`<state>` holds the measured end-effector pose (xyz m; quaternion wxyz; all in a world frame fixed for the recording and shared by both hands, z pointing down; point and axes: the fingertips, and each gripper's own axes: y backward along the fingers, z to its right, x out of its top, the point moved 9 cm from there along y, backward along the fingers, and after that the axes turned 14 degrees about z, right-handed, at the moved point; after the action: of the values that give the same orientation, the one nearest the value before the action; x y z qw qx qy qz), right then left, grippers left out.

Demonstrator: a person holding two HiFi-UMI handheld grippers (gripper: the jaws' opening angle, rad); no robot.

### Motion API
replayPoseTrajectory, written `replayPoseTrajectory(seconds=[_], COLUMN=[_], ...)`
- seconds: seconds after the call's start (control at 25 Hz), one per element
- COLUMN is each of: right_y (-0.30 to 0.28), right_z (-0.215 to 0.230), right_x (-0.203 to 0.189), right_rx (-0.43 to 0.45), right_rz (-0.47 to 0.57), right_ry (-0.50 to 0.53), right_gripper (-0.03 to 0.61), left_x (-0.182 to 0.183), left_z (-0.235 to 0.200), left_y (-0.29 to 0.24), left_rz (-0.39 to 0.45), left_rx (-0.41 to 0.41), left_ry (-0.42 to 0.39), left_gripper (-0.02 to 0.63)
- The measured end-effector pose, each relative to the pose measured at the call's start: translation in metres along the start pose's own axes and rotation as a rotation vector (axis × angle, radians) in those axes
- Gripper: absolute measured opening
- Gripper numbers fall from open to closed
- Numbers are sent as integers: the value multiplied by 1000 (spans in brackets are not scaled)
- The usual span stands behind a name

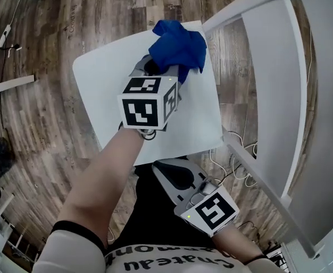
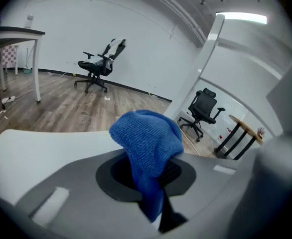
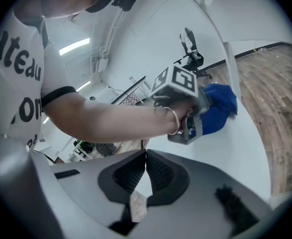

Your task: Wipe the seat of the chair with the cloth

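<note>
The white chair seat (image 1: 107,78) lies below me in the head view. My left gripper (image 1: 158,68) is over the seat's far part, shut on the bunched blue cloth (image 1: 179,47), which rests near the seat's far right corner beside the backrest. In the left gripper view the blue cloth (image 2: 148,148) hangs out of the closed jaws above the seat (image 2: 41,143). My right gripper (image 1: 175,176) hovers off the seat's near edge, jaws together with nothing between them. The right gripper view shows the left gripper (image 3: 193,121), the cloth (image 3: 218,111) and the seat (image 3: 235,153).
The chair's white backrest slats (image 1: 271,78) rise at the right. Wood floor (image 1: 41,44) surrounds the chair, with white cables (image 1: 237,166) on it under the seat's right side. Two black office chairs (image 2: 98,66) (image 2: 203,111) and a table (image 2: 16,39) stand farther off.
</note>
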<state>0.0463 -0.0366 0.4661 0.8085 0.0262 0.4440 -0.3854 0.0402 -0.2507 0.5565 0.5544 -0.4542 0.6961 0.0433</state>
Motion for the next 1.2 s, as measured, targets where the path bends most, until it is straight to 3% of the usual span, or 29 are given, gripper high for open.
replayPoseTrajectory(seconds=[0.08,0.16,0.28,0.4,0.48,0.68,0.84,1.04,1.2], right_y=[-9,-20,-40,-58,-64,-61,-47,-19,11], right_z=[-7,-18,-37,-60,-70,-69,-54,-36,-16], right_x=[-3,-7,-15,-26,-33,-44,-44,-35,-24], right_rx=[13,44,123,213,243,220,163,83,12], right_rz=[-11,-29,-65,-95,-112,-122,-103,-44,-8], right_ry=[-2,-5,2,26,35,28,9,-14,-37], right_gripper=[15,15,15,15,15,15,14,14,15], left_x=[-5,-18,-46,-59,-62,-64,-65,-60,-57], left_z=[-25,-55,-99,-137,-151,-143,-116,-74,-28], left_y=[34,73,136,188,204,192,164,120,71], left_rz=[38,17,-19,12,25,54,78,49,0], left_rx=[75,175,304,472,517,469,386,271,176], left_ry=[-22,-39,13,43,56,69,73,108,61], left_gripper=[67,67,69,69,71,67,67,67,67])
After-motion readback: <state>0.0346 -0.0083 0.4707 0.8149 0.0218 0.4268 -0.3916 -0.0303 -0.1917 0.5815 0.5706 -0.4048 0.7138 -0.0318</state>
